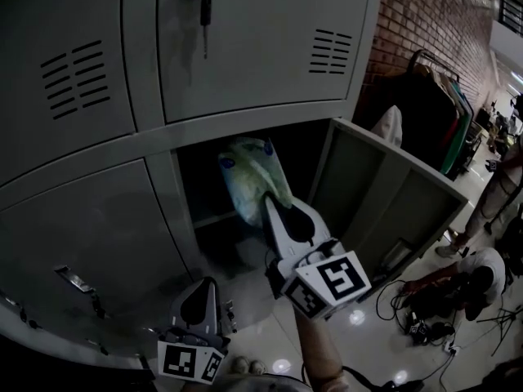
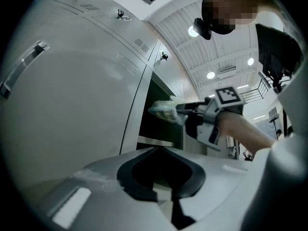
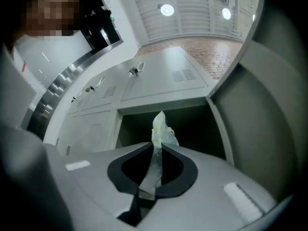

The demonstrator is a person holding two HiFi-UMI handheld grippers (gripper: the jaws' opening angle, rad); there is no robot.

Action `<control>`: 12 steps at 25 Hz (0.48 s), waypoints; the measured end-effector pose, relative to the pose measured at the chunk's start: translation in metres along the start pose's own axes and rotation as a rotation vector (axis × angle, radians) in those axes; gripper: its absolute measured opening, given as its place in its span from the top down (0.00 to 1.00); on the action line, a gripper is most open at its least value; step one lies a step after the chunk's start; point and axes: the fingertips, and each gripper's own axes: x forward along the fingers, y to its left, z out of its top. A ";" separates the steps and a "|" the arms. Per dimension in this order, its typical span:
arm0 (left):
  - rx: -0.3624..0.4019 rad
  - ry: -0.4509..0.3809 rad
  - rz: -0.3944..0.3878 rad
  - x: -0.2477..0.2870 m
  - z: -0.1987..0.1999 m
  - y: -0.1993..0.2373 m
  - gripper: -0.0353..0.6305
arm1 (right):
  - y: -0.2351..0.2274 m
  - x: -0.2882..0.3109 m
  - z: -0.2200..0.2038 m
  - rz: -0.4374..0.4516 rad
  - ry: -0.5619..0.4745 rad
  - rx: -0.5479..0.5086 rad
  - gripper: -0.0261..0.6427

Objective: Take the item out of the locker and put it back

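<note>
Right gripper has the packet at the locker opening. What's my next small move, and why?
Probably ease the right gripper forward and lay the packet inside the open compartment, jaws closed until it rests. The jaws pinch the packet's edge, it sits right at the compartment's mouth, and the door stands swung aside, leaving the way in unobstructed.

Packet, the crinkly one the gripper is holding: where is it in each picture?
Head view: packet in the centre, in front of the dark open locker compartment, pinched by the right gripper.
Left gripper view: packet just right of centre, at the compartment's mouth.
Right gripper view: packet in the centre, sticking up between the closed jaws.
Shared landmark: the open locker compartment.
</note>
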 end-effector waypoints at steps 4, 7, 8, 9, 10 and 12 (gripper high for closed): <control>-0.005 0.009 -0.005 0.000 -0.003 -0.002 0.94 | -0.022 0.054 -0.038 -0.024 0.147 -0.005 0.94; -0.011 0.014 0.002 0.000 -0.005 0.001 0.94 | -0.028 0.079 -0.061 -0.018 0.231 -0.001 0.94; -0.013 0.014 0.005 0.000 -0.005 0.002 0.94 | -0.028 0.084 -0.067 -0.016 0.251 -0.008 0.94; -0.014 0.015 0.009 0.000 -0.006 0.004 0.94 | -0.029 0.087 -0.071 -0.017 0.266 -0.015 0.94; -0.015 0.016 0.013 0.000 -0.007 0.005 0.94 | -0.030 0.088 -0.074 -0.020 0.274 -0.018 0.94; -0.017 0.018 0.021 -0.001 -0.008 0.009 0.94 | -0.033 0.089 -0.077 -0.026 0.278 -0.018 0.94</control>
